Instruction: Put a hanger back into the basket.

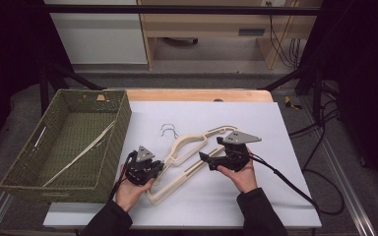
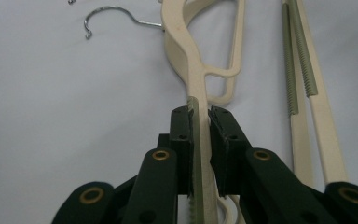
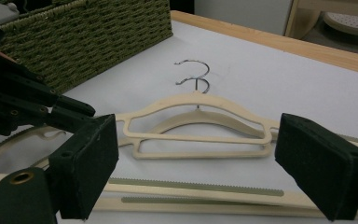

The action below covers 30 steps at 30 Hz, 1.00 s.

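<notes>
Two cream plastic hangers [image 1: 189, 147] with metal hooks [image 1: 169, 130] lie stacked on a white mat [image 1: 256, 118]. My left gripper [image 1: 158, 167] is at the lower left arm of the hangers. In the left gripper view its jaws [image 2: 200, 116] are shut on a cream hanger arm [image 2: 186, 46] with a green ribbed strip. My right gripper [image 1: 210, 148] stands open at the hangers' right side. In the right gripper view its pads [image 3: 88, 163] stand wide apart over the bottom bars [image 3: 196, 189], touching nothing.
A green woven basket [image 1: 123, 123] stands left of the mat with a thin pale rod [image 1: 81, 155] lying inside. The wooden table edge [image 1: 197, 94] runs behind the mat. Cables trail off to the right [image 1: 295, 189].
</notes>
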Tool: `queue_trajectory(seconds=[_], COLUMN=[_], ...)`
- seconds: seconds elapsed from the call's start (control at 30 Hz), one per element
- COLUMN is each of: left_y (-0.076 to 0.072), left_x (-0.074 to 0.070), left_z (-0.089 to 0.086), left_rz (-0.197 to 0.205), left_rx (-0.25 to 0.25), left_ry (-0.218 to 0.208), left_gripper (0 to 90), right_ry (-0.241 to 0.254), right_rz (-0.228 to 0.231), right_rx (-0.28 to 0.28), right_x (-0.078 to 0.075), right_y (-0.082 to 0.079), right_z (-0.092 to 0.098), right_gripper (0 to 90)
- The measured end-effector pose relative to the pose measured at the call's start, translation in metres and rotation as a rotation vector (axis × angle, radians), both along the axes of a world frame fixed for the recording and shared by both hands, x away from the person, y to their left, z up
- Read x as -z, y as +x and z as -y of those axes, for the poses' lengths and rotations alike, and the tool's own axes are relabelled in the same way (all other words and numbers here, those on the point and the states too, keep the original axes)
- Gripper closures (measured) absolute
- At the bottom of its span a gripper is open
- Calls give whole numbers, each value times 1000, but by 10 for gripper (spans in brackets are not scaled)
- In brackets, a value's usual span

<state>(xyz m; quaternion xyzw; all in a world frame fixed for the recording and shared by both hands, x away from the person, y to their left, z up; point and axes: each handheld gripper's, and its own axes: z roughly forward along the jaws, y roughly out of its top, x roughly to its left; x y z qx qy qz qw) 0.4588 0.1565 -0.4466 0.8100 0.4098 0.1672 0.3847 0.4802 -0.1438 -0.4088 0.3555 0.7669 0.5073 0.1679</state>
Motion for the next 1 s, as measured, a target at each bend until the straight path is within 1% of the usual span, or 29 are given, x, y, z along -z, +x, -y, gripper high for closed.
queue_trajectory(seconds=[0.07, 0.13, 0.2, 0.23, 0.27, 0.33, 0.37, 0.43, 0.47, 0.53, 0.57, 0.6, 0.63, 0.7, 0.77, 0.83, 0.93, 1.0], left_y=[-3, -5, -8, -9, -10, -12, -14, -16, -17, -18, -19, -20, -21, -22, -23, -24, -25, -26], left_x=[-4, -8, -11, -12, -14, -18, -20, -22, -24, -25, -26, -27, -27, -28, -29, -31, -31, -32], left_z=[0, 1, 2, 2, 2, 3, 3, 3, 3, 4, 4, 4, 5, 5, 5, 6, 6, 7], left_rz=[22, 41, 58, 64, 68, 79, 85, 93, 94, 103, 106, 112, 114, 122, 124, 128, 132, 134], left_rx=[0, 2, 3, 2, 5, 5, 10, 11, 11, 15, 13, 17, 16, 19, 18, 19, 21, 23], left_ry=[7, 16, 18, 15, 18, 9, 9, 8, 1, 5, -2, 2, -3, -3, -7, -10, -11, -9], left_gripper=[796, 796, 796, 796, 797, 797, 797, 797, 797, 797, 797, 797, 797, 798, 798, 798, 798, 798], right_ry=[-7, 7, -5, 0, -2, 14, 15, 9, 13, 26, 32, 28, 24, 27, 40, 39, 33, 40], right_rz=[1, -4, -4, -7, -5, -2, -6, -5, -7, -6, -11, -6, -2, -4, -11, -11, -16, -27], right_rx=[-12, -16, -19, -14, -18, -31, -28, -23, -20, -26, -23, -20, -20, -19, -19, -14, -20, -16], right_x=[0, 1, 1, 1, 1, 1, 1, 0, 0, -1, -2, -2, -3, -3, -3, -3, -2, -1], right_y=[2, 5, 7, 8, 9, 12, 13, 16, 17, 21, 22, 25, 27, 31, 35, 40, 46, 50], right_z=[-4, -7, -12, -15, -17, -21, -23, -27, -29, -32, -33, -34, -36, -40, -43, -47, -52, -56], right_gripper=[149, 158, 160, 162, 164, 173, 175, 180, 183, 195, 199, 205, 210, 220, 229, 239, 255, 267])
